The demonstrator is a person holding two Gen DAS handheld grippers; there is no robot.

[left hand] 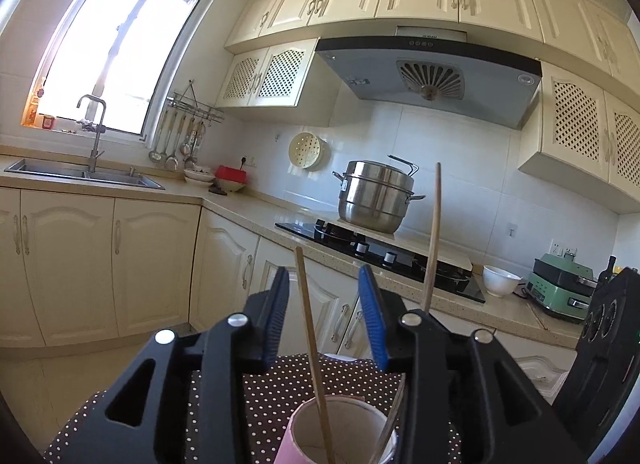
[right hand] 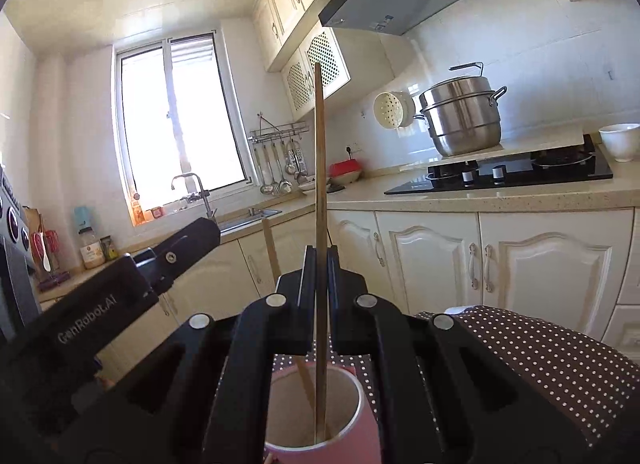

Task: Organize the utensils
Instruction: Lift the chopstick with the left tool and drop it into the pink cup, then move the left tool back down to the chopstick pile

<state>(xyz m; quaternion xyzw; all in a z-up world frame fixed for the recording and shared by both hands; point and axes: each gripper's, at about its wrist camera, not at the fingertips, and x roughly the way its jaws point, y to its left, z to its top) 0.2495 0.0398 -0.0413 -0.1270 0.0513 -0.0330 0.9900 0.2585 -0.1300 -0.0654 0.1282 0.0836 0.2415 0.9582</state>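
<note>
While both thin wooden chopsticks stand in the pink paper cup (right hand: pixel 320 416) | left gripper (left hand: pixel 326 316) fingers released, first chopstick (left hand: pixel 310 328) dropped in | right gripper (right hand: pixel 320 276) fingers clenched on second chopstick (right hand: pixel 319 151), release left.

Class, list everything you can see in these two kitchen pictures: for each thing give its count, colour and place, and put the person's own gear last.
Chopsticks: two, light wood; one stands loose in the cup, the other upright in the right gripper, tip in the cup.
Cup: one, pink, on the dotted cloth.
Cloth: one, brown with white dots, under the cup.
Steamer pot: one, steel, by the hob.
Hob: one, black, in the counter.
Bowl: one, white, right of the hob.
Sink: one, steel, under the window.
Ladles: several, steel, hanging on a wall rack.
Left gripper: black, blue pads, open around the loose chopstick.
Right gripper: black, shut on its chopstick.
</note>
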